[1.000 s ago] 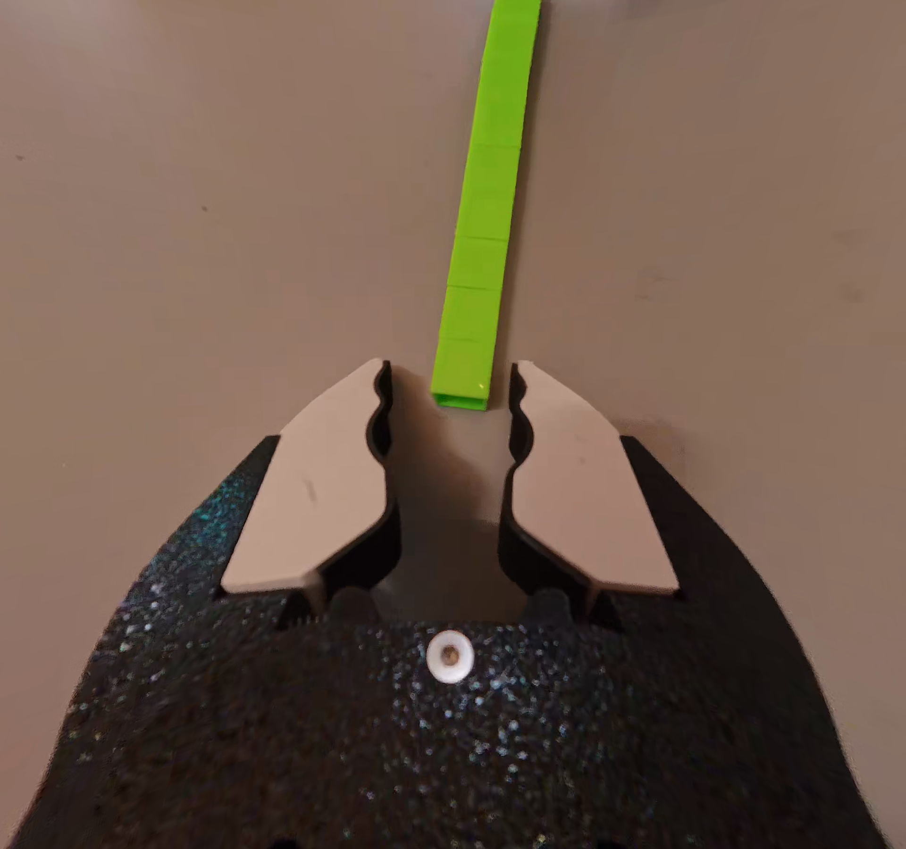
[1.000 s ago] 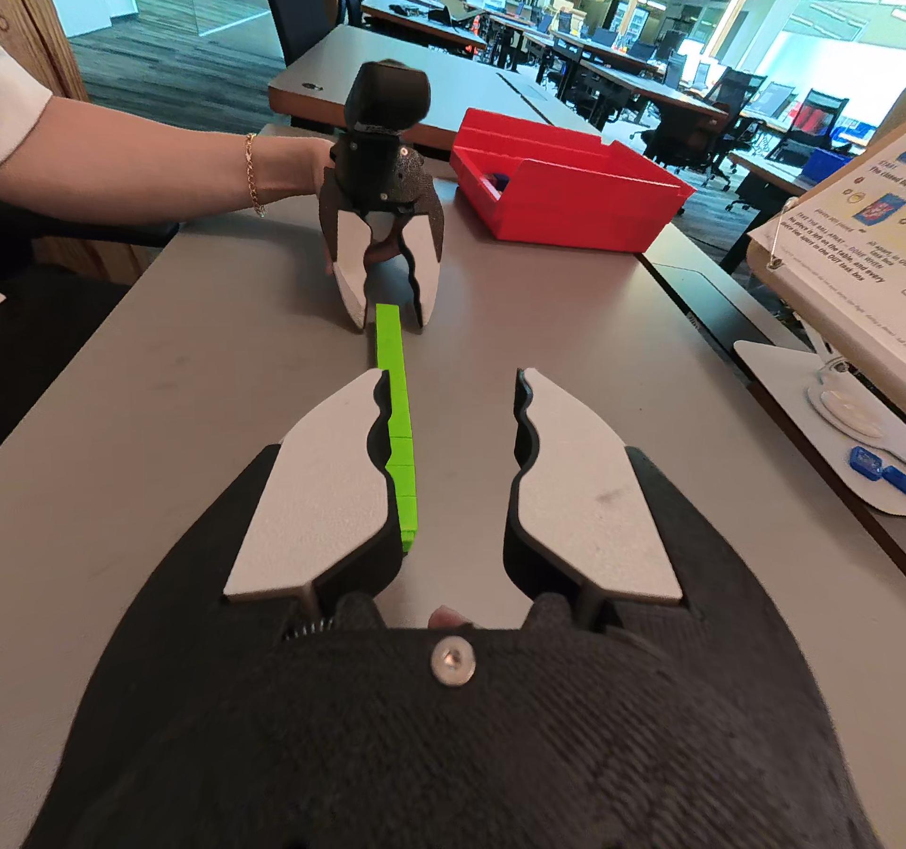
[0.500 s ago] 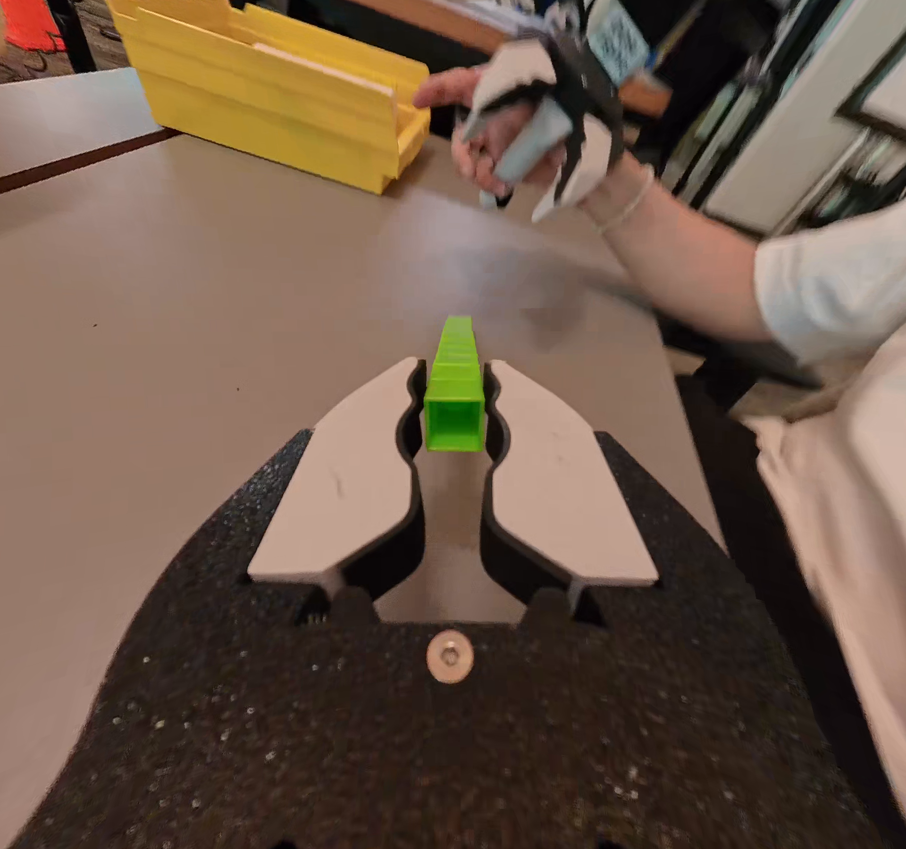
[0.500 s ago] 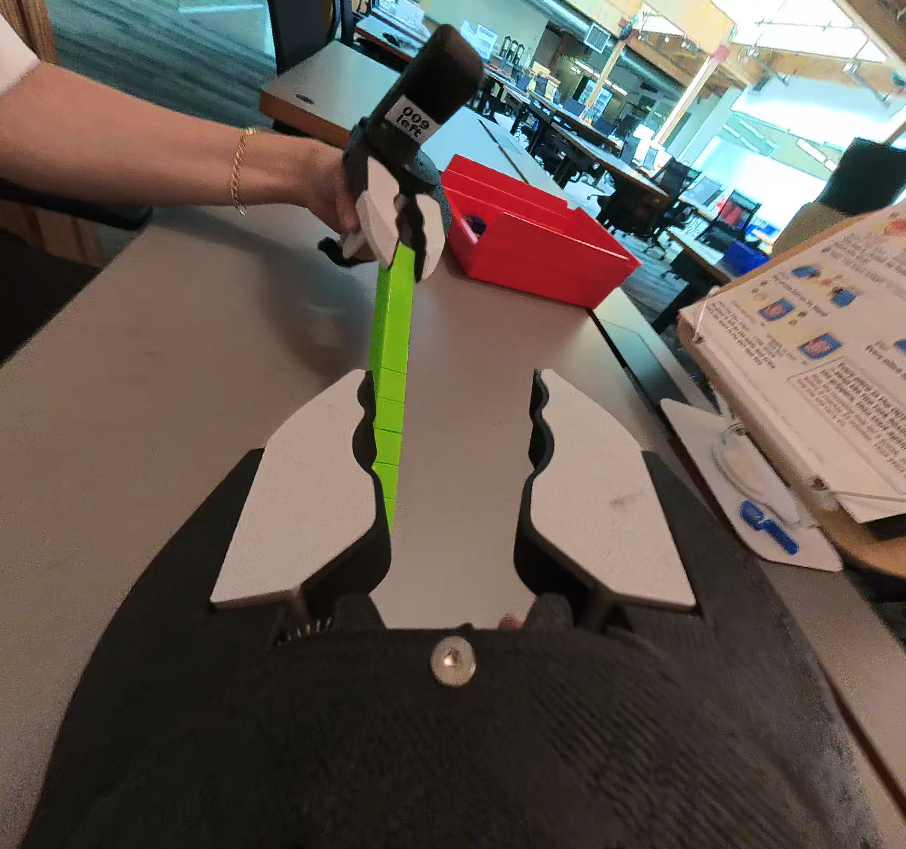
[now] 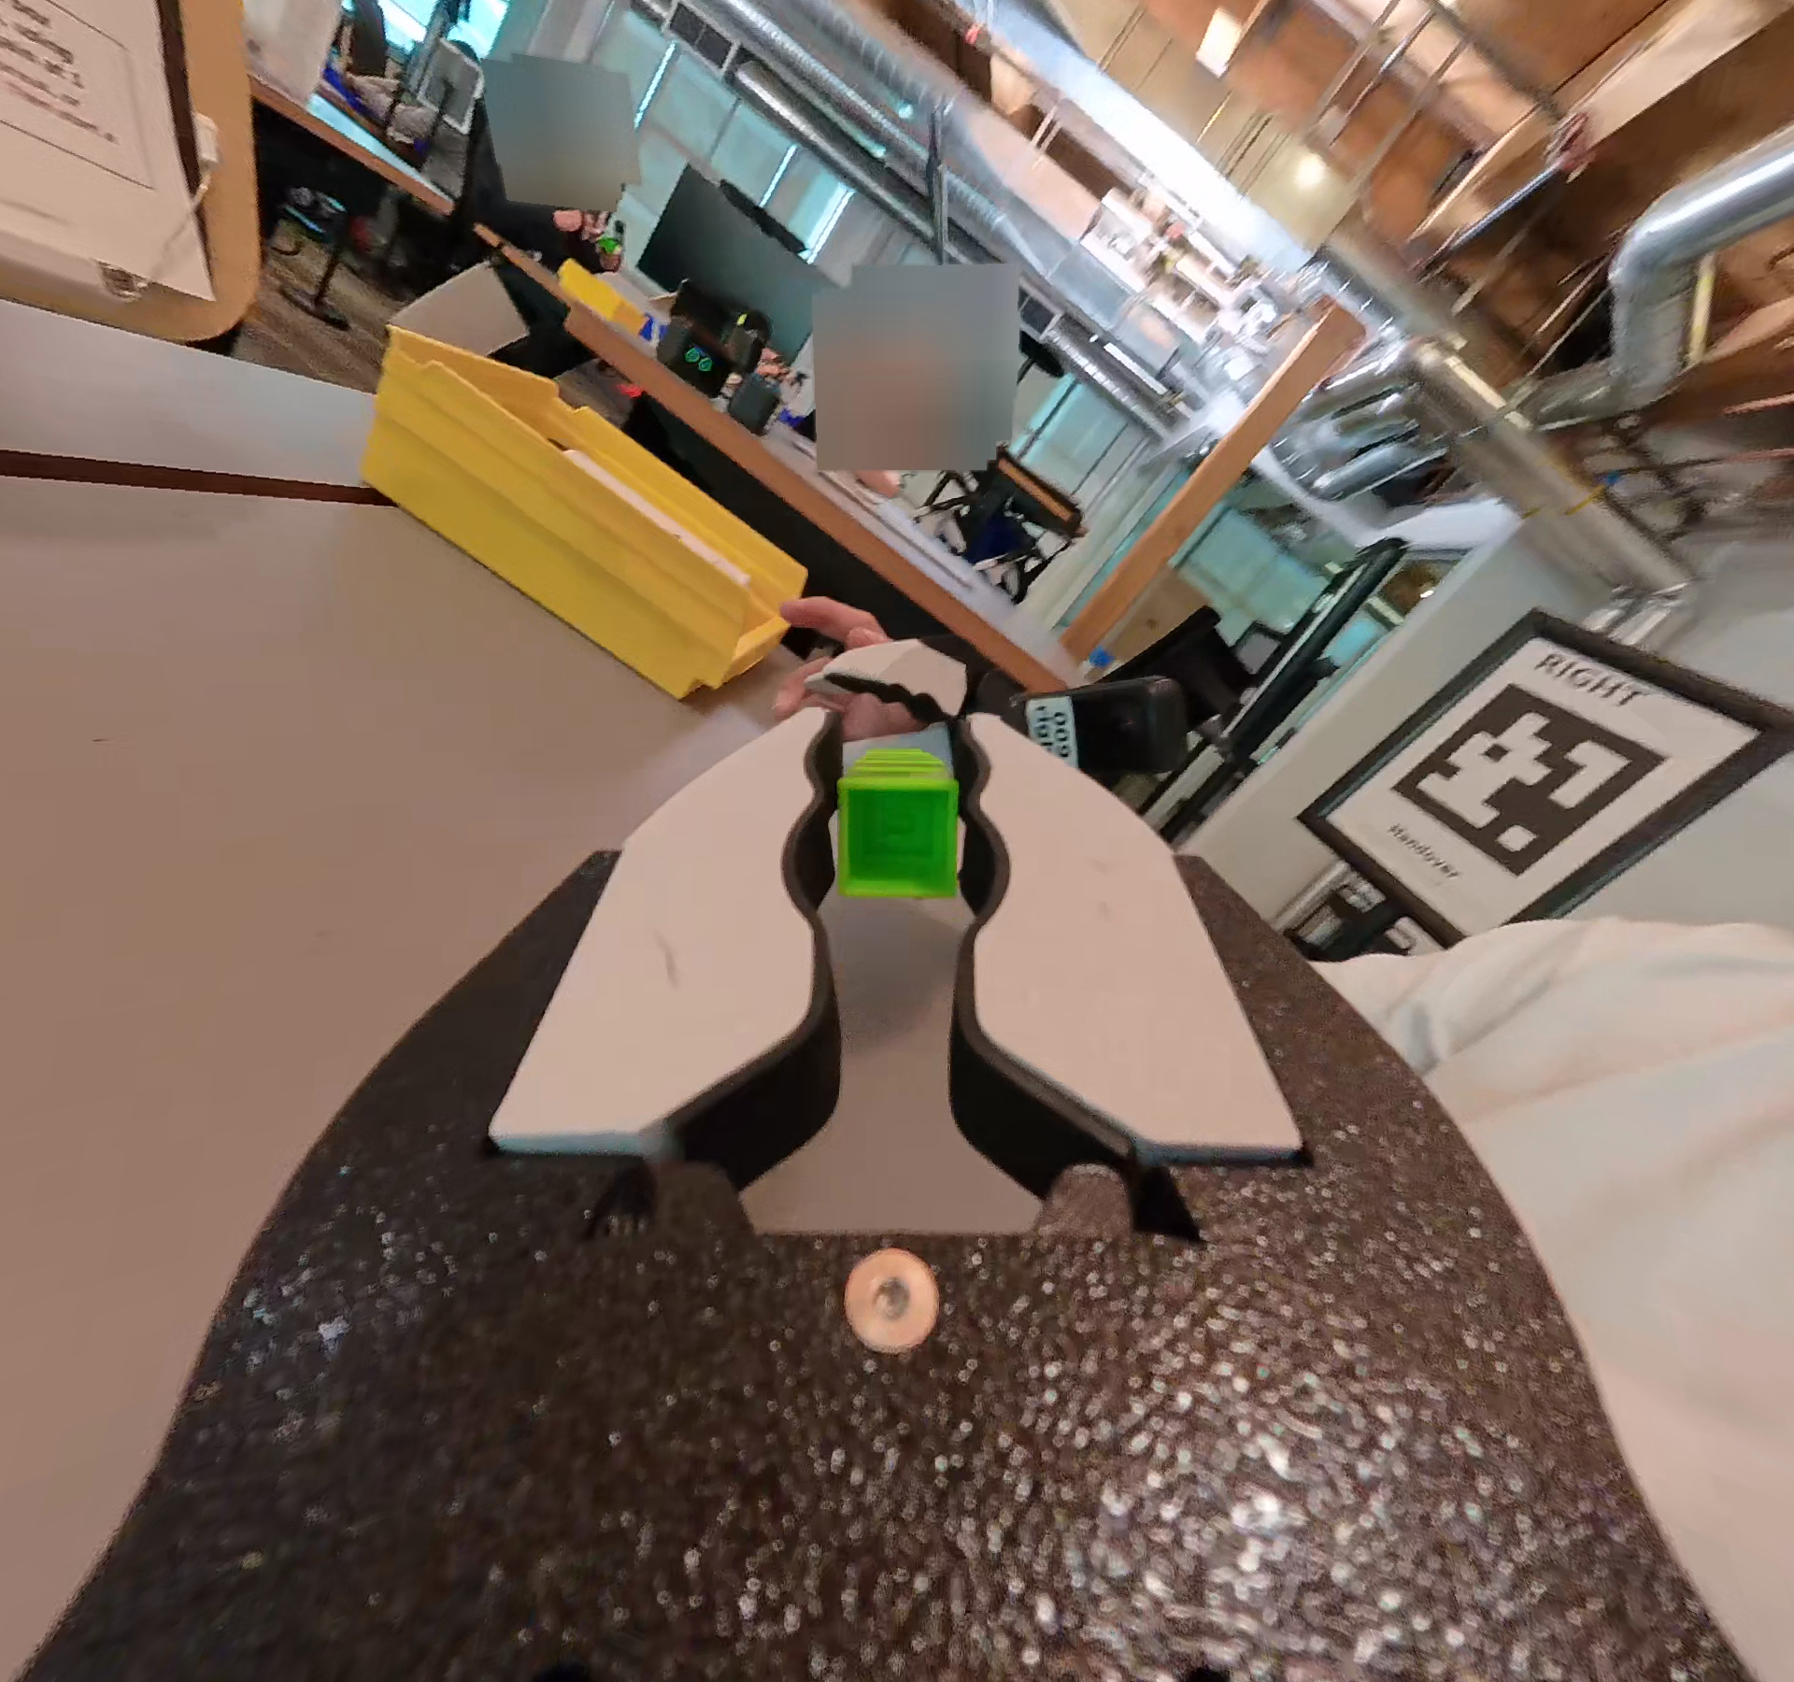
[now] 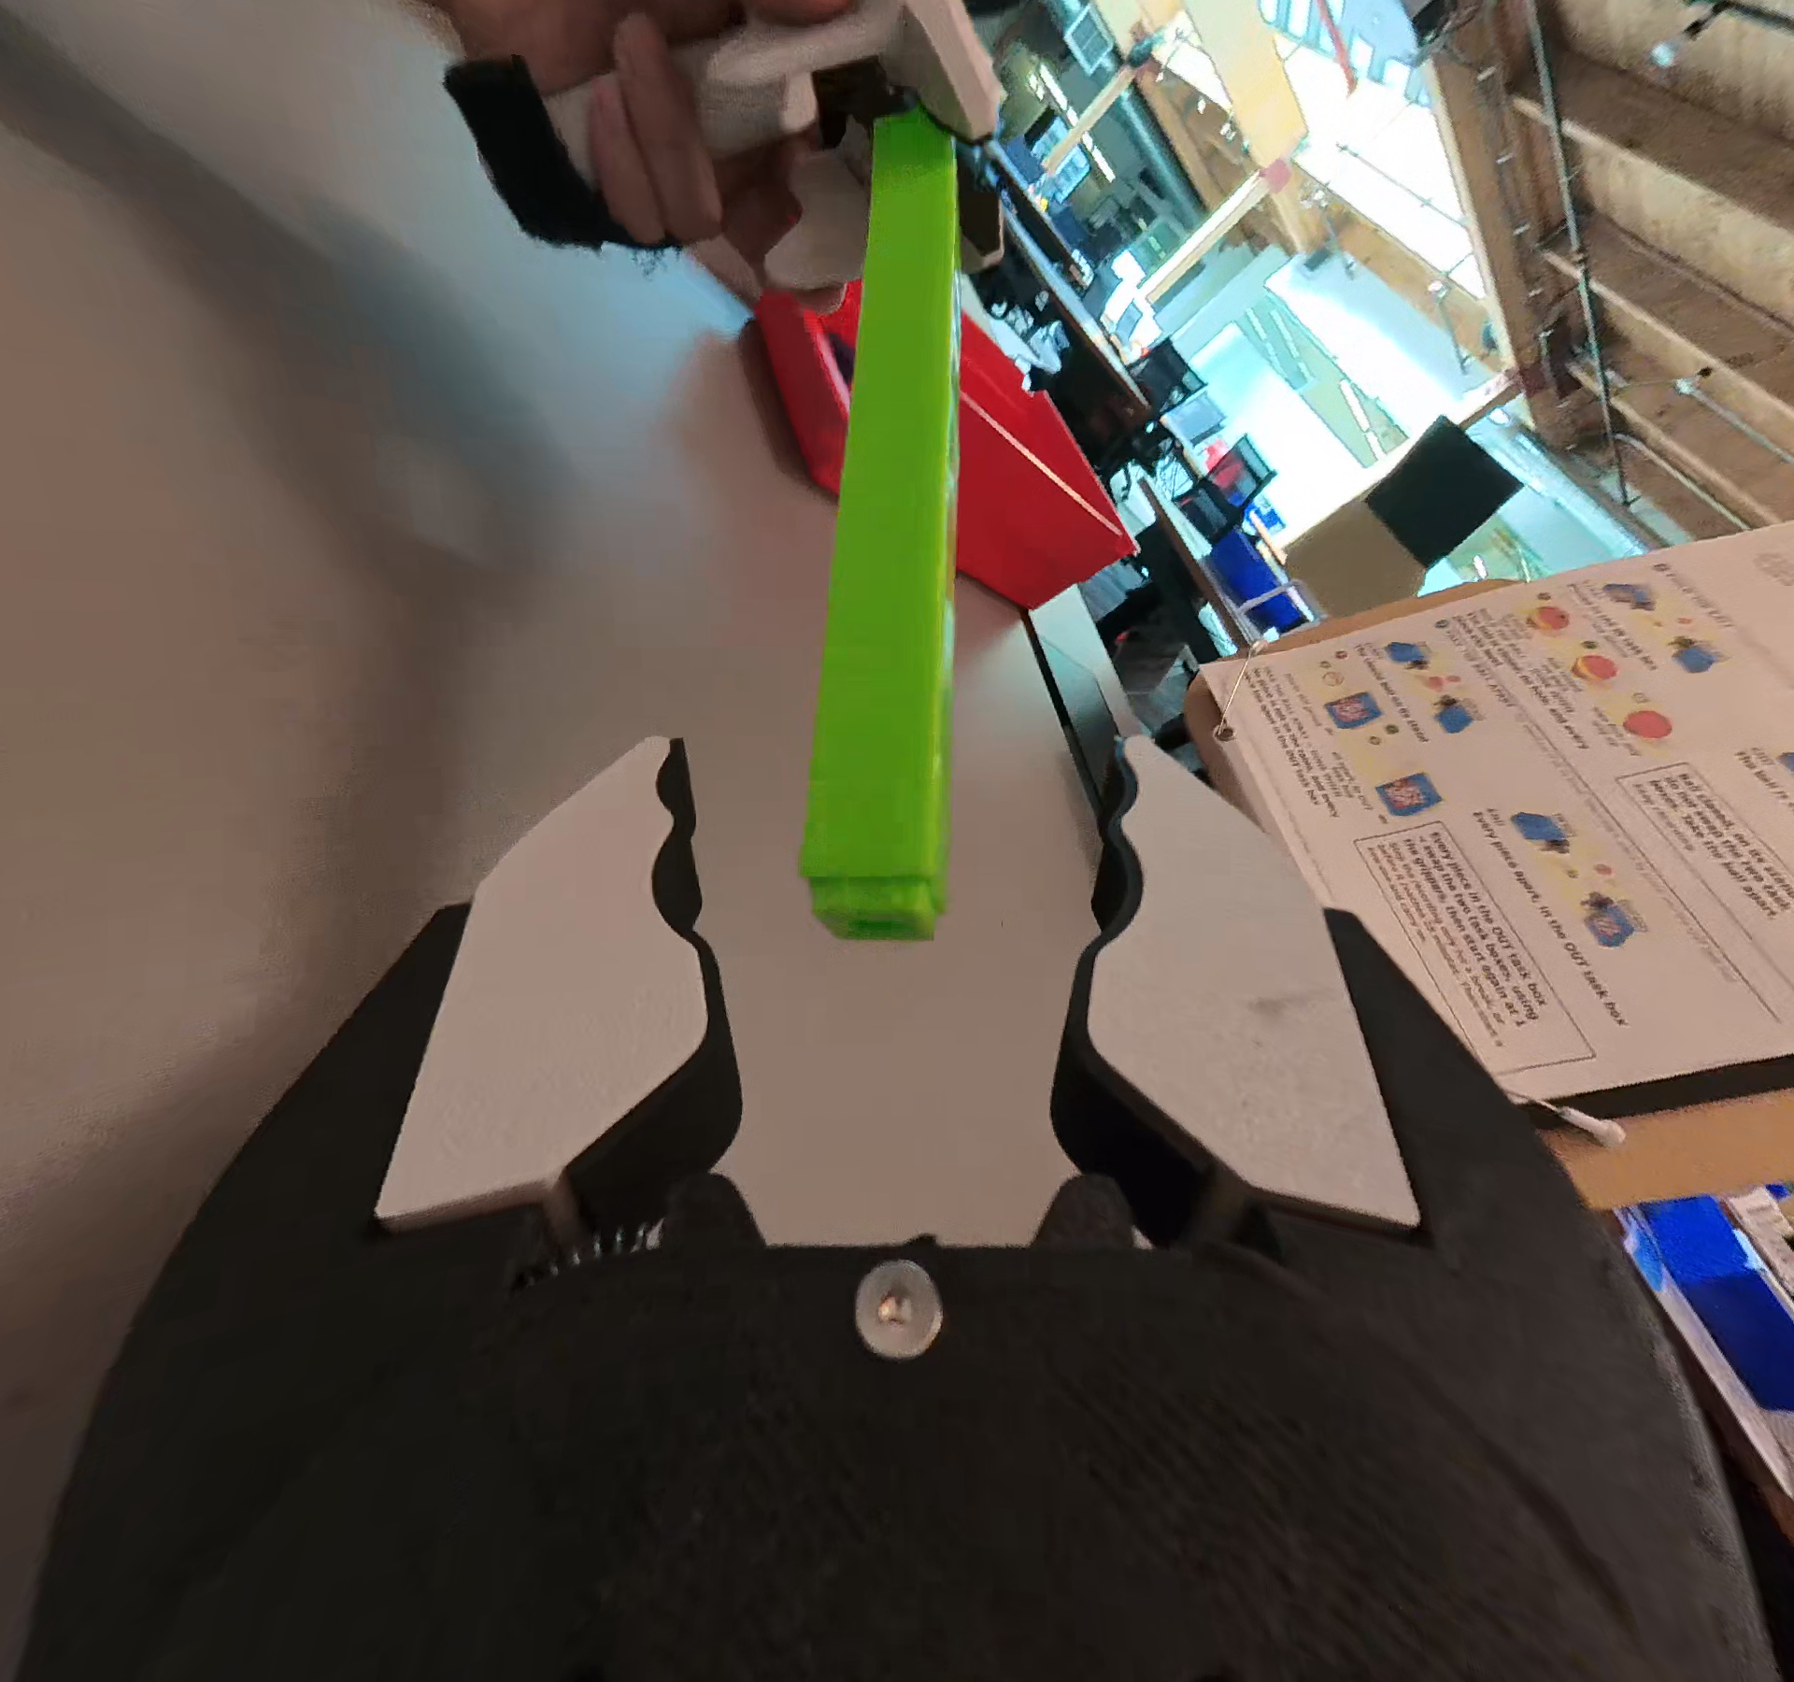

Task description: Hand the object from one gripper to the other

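Note:
A long bright-green bar made of joined blocks point(image 6: 883, 519) is held in the air above the grey table point(image 6: 243, 519). My left gripper point(image 5: 898, 744) is shut on one end of the green bar point(image 5: 898, 825), which I see end-on there. In the right wrist view the left gripper point(image 6: 908, 131) grips the bar's far end, with a hand behind it. My right gripper point(image 6: 898, 762) is open. The bar's free end sits between its fingers point(image 6: 573, 975) without touching either. The right gripper point(image 5: 879, 679) also shows just beyond the bar in the left wrist view.
A yellow bin point(image 5: 573, 509) stands on the table's far side in the left wrist view, and a framed black-and-white marker sign point(image 5: 1544, 781) leans at the right. A red bin point(image 6: 1010, 509) and a clipboard with an instruction sheet point(image 6: 1514, 820) lie right of the bar. My right fingertips sit around 15 cm from my left ones.
My left gripper closed on the bar, lifted it off the table and tilted it up. My right gripper stayed open, and the bar's free end now sits centred between its fingers.

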The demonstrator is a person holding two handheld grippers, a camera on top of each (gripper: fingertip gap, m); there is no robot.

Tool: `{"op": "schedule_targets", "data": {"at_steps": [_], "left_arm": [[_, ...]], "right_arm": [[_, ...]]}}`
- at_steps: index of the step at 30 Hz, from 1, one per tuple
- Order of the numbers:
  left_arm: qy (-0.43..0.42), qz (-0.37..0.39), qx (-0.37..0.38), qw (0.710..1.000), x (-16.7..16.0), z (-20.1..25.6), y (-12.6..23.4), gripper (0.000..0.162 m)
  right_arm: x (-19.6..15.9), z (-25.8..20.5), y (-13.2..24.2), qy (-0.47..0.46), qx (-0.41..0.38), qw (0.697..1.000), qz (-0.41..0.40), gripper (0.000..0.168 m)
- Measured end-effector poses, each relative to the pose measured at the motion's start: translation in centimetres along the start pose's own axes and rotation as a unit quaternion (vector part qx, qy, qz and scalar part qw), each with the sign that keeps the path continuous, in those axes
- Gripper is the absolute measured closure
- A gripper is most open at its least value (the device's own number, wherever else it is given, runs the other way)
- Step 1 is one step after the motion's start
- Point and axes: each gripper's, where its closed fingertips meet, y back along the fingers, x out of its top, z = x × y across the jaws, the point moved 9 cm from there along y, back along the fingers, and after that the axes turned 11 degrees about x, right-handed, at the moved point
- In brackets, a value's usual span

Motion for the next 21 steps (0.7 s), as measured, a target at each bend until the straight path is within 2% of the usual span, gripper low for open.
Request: {"op": "schedule_targets", "data": {"at_steps": [5,15,21], "left_arm": [[0.025,-0.001,-0.028,0.999,-0.6,-0.4,-0.6,0.141],[0.098,0.000,-0.080,0.992,-1.7,-1.0,-1.9,0.141],[0.120,0.002,-0.094,0.988,-2.2,-1.7,-2.1,0.141]], "right_arm": [[1.1,0.0,-0.2,0.010,-0.017,0.999,0.046,0.111],[1.8,-0.1,-0.3,-0.006,-0.005,0.995,0.100,0.132],[2.5,0.1,-0.3,-0.014,0.012,0.997,0.074,0.145]]}}
